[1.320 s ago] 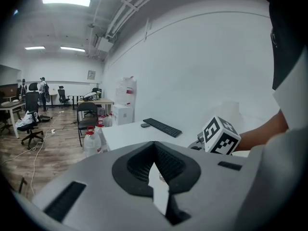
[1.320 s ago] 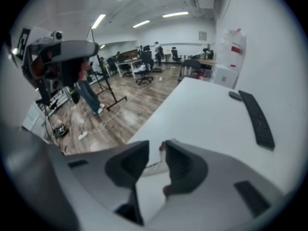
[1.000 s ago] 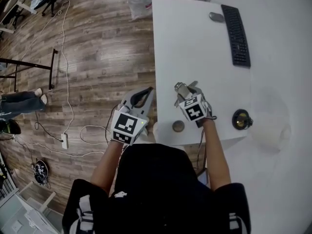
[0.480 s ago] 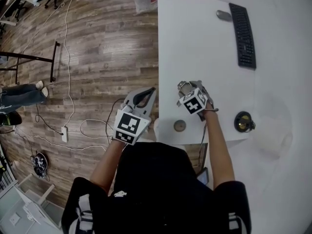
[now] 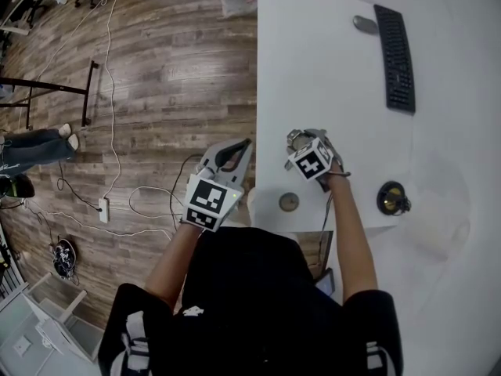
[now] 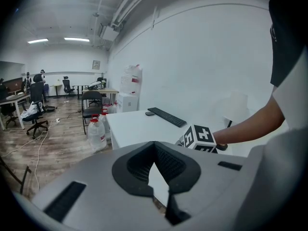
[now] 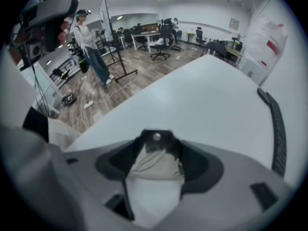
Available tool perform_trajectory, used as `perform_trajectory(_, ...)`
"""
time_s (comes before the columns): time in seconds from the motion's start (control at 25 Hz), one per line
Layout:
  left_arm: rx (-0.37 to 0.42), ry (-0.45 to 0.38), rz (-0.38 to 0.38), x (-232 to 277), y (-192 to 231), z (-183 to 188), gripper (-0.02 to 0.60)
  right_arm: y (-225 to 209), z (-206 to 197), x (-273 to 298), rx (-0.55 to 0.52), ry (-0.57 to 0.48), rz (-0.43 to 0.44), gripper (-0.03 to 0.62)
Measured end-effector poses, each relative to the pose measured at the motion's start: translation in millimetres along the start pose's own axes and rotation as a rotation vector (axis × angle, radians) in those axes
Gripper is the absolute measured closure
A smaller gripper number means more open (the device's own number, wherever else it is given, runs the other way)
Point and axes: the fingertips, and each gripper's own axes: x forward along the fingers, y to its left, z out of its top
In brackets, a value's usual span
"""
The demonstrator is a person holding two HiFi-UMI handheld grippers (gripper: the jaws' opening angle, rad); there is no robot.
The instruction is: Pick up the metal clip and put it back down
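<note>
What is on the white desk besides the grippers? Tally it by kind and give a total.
keyboard: 1
mouse: 1
metal clip: 1
small round objects: 2 (one silvery, one dark)
Total: 5

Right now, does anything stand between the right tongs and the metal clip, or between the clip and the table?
Nothing visible does. The right tongs have just been opening, the metal clip sits between their tips, and only bare white table lies beneath.
</note>
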Motion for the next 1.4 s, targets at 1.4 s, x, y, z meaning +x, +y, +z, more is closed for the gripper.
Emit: perform_trajectory(1.4, 0.209, -0.137, -0.112, -21, -39, 74, 0.557, 6, 23, -151, 0.396, -0.369, -0.184, 0.309)
